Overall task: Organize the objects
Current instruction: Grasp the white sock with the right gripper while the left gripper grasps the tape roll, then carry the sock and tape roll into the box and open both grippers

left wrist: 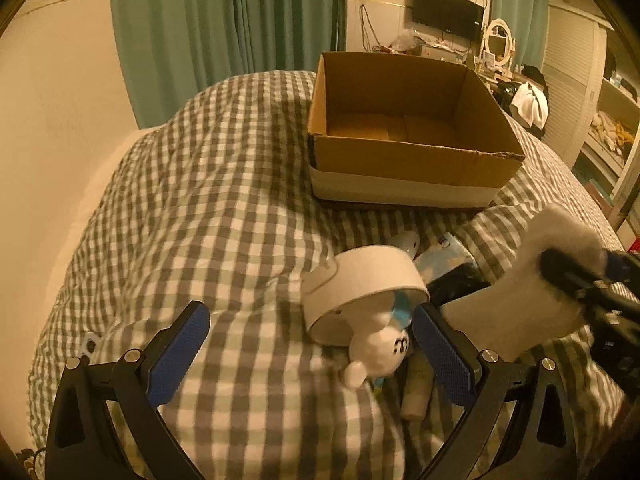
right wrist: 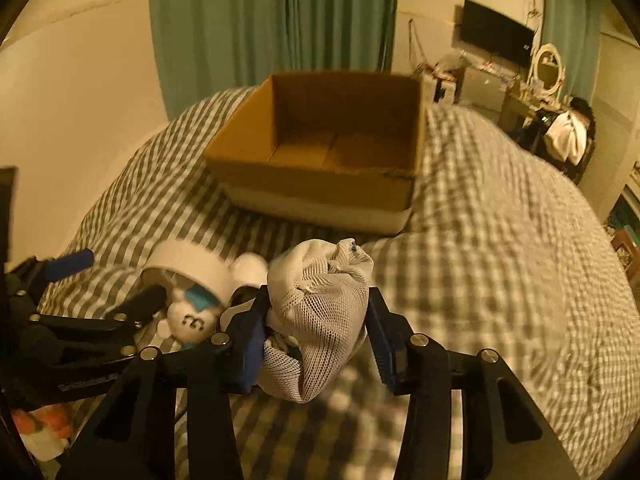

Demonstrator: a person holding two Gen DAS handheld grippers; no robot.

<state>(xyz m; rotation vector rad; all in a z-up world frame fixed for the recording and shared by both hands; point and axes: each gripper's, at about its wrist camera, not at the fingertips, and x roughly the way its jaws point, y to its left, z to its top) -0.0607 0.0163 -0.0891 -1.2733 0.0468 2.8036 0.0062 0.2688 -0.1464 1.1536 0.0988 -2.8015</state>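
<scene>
Right gripper point(right wrist: 316, 320) is pinching the mesh bag point(right wrist: 320, 312) — soft netting risks slipping; left gripper point(left wrist: 308, 356) is hanging open near the tape roll point(left wrist: 364, 284).

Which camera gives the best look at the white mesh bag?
The right wrist view: the mesh bag sits centered between the right gripper jaws, its netting sharp. The left wrist view shows it only blurred at the right edge.
</scene>
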